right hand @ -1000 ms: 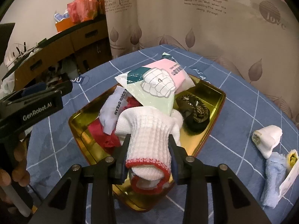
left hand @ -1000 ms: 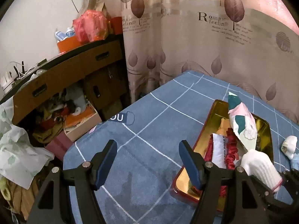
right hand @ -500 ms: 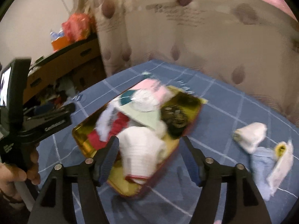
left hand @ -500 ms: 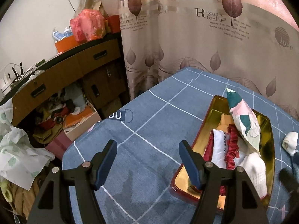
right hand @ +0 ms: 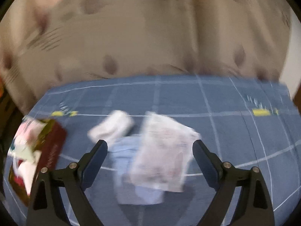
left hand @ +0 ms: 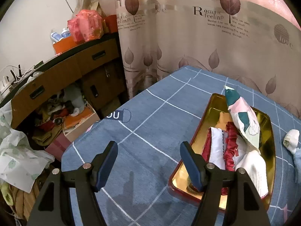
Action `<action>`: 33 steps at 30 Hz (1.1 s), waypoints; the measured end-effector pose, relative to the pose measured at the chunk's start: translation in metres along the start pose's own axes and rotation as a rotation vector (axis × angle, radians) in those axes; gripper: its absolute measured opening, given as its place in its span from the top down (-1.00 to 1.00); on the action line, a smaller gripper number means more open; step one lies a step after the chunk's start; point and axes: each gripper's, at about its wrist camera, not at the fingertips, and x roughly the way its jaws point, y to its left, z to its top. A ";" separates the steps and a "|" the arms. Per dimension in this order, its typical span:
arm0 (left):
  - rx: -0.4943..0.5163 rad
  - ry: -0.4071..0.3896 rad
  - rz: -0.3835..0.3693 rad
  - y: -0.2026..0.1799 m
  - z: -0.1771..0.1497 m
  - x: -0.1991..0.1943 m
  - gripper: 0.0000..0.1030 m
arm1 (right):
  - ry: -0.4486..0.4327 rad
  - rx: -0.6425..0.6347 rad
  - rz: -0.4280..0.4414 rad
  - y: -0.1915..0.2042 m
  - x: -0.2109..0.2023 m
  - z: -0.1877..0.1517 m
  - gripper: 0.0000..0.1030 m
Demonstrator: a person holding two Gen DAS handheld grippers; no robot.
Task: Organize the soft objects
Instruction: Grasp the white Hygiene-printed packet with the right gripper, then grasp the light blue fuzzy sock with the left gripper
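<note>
A gold tray (left hand: 212, 105) with a red rim lies on the blue grid cloth and holds a white knit glove (left hand: 254, 171), a red and white cloth (left hand: 216, 145) and a green-pink packet (left hand: 244, 120). My left gripper (left hand: 148, 160) is open and empty over the cloth, left of the tray. In the blurred right wrist view my right gripper (right hand: 150, 158) is open and empty above a translucent white packet (right hand: 163, 150) lying on a light blue cloth (right hand: 124, 150). A rolled white sock (right hand: 112, 128) lies just beyond, and also shows in the left wrist view (left hand: 291, 139). The tray (right hand: 54, 146) is at the left.
The cloth-covered table (left hand: 150, 124) ends at a leaf-print curtain (left hand: 188, 37). A wooden desk (left hand: 56, 79) with clutter under it stands off the table's left edge. A white bag (left hand: 17, 156) lies at the lower left.
My right gripper opened and left the white glove in the tray, then swung right to hover over the packet and blue cloth. The left gripper barely moved.
</note>
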 end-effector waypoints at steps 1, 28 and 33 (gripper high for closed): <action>0.004 0.001 0.003 -0.001 0.000 0.001 -0.37 | 0.020 0.021 -0.003 -0.009 0.005 0.001 -0.76; 0.053 -0.004 0.004 -0.009 -0.003 0.004 -0.37 | 0.054 -0.047 0.074 -0.060 -0.006 -0.030 0.40; 0.045 0.013 -0.017 -0.010 -0.004 0.002 -0.37 | 0.037 -0.159 -0.111 -0.081 -0.013 -0.040 0.40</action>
